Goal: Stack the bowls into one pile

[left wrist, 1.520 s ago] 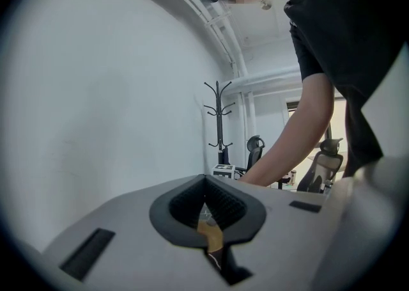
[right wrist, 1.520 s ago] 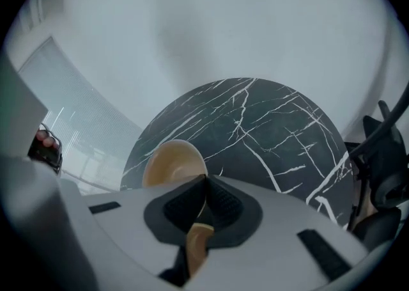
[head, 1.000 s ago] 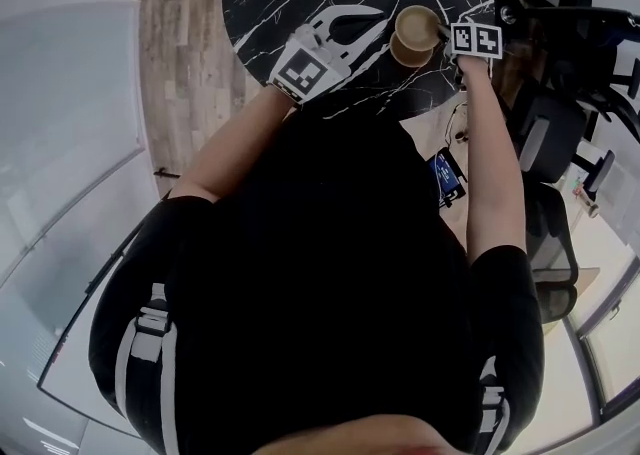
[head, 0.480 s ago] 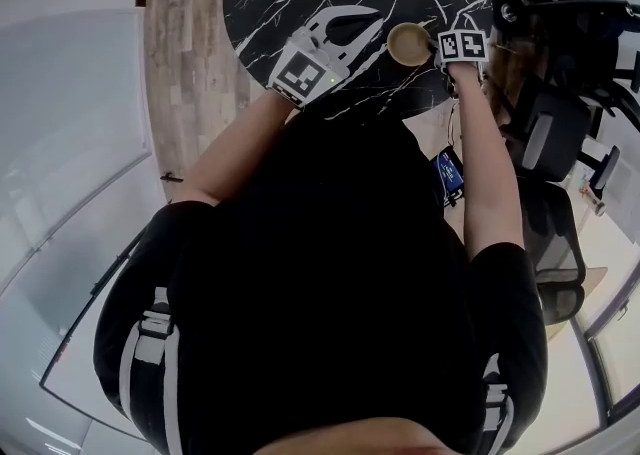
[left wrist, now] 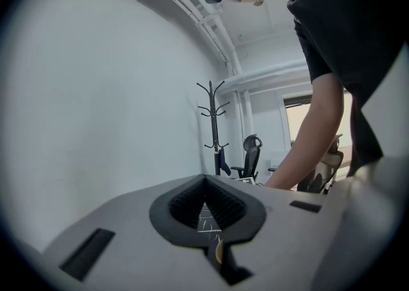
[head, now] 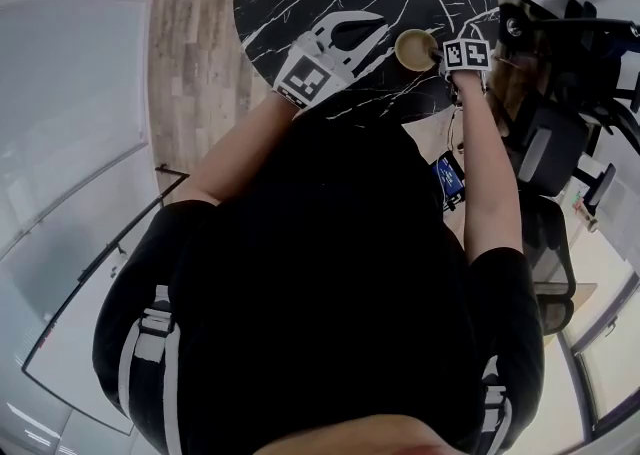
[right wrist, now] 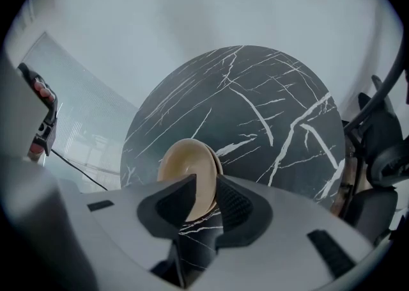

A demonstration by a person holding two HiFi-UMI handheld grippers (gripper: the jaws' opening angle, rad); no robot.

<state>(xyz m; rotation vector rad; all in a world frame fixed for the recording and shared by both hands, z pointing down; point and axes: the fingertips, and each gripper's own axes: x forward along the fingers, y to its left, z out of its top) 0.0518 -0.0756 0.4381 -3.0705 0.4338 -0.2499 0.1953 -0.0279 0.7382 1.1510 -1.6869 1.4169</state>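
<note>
Right tool (right wrist: 204, 182), aimed steeply down, had just been opening its jaws astride the near rim of the nested tan bowls (right wrist: 185, 167) by the black marble desk's (right wrist: 255, 104) right edge, nearer them than the left tool (left wrist: 205, 180), closed and empty, mid-desk.

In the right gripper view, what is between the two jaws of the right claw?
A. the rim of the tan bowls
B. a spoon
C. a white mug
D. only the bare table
A: the rim of the tan bowls stands between the jaws of the right claw, which have just been opening and stand apart, above the black marble table.
</note>
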